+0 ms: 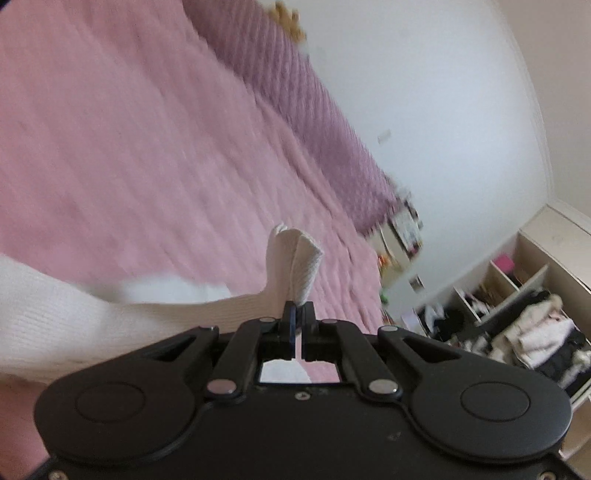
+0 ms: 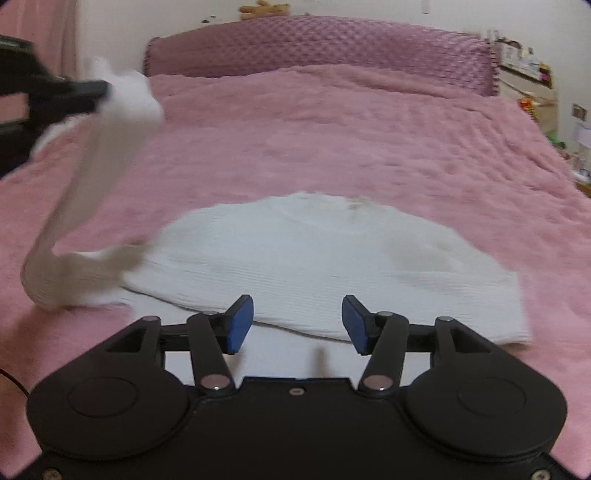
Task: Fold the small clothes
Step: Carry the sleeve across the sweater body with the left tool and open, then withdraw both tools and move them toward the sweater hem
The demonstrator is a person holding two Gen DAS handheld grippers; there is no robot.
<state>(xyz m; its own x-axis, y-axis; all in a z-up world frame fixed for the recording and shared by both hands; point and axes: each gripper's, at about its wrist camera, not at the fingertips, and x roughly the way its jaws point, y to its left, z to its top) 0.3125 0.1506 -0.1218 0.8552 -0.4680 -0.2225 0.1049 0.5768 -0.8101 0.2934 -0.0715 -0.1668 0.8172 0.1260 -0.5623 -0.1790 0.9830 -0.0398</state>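
A white knit sweater (image 2: 325, 258) lies flat on the pink bedspread (image 2: 332, 147). Its left sleeve (image 2: 85, 177) is lifted off the bed and stretches up to my left gripper (image 2: 99, 92), seen at the upper left of the right wrist view. In the left wrist view that gripper (image 1: 298, 312) is shut on the sleeve cuff (image 1: 295, 258), which sticks up past the fingertips. My right gripper (image 2: 297, 323) hovers over the sweater's near hem, open, with nothing between its blue pads (image 2: 240, 323).
A purple quilted headboard (image 2: 317, 55) closes the far end of the bed, with a plush toy (image 2: 262, 11) on top. A bedside cabinet (image 2: 528, 85) stands at the right. Open shelves with clothes (image 1: 524, 317) show in the left wrist view.
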